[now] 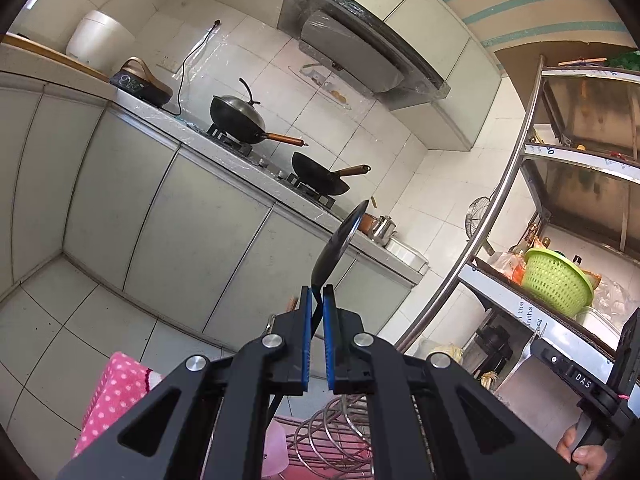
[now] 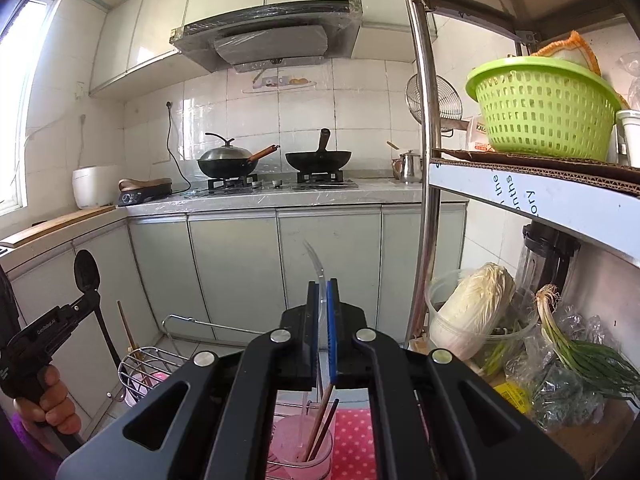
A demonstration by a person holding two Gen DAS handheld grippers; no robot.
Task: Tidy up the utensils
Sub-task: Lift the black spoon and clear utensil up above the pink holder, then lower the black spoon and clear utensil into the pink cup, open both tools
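Closest to the lens on the left wrist view is the left tool (image 1: 318, 300), its blue pads clamped tight on the neck of a black spoon (image 1: 340, 240). The bowl of the spoon sticks up and tilts to the right, well above the floor, with the kitchen cabinets behind it. Under that tool you can see a wire rack (image 1: 336, 432) and a pink cup (image 1: 276, 452), plus a pink polka-dot cloth (image 1: 112, 396) off to the left.

Right wrist view: the right tool (image 2: 323, 300) is pinched shut on a clear plastic utensil (image 2: 314, 264), thin and curved, poking up past the fingertips. Can't tell if it's a spoon or something else, it's see-through and only the edge shows. Directly below sits a pink cup (image 2: 300, 444) with a couple of chopsticks (image 2: 320, 420) leaning in it, on the same dotted cloth (image 2: 356, 440). The clear handle seems to run down toward that cup, but the tool body hides most of it.

From this side you also catch the other tool at the left edge, held in a hand (image 2: 52, 400), with the black spoon standing upright above it. Just right of it is the wire rack (image 2: 148, 368) with a wooden stick (image 2: 126, 328) poking out.

Background: two woks (image 2: 276, 160) on the stove, a green basket (image 2: 544, 108) on the metal shelf, cabbage (image 2: 472, 304) and scallions (image 2: 580, 344) below.
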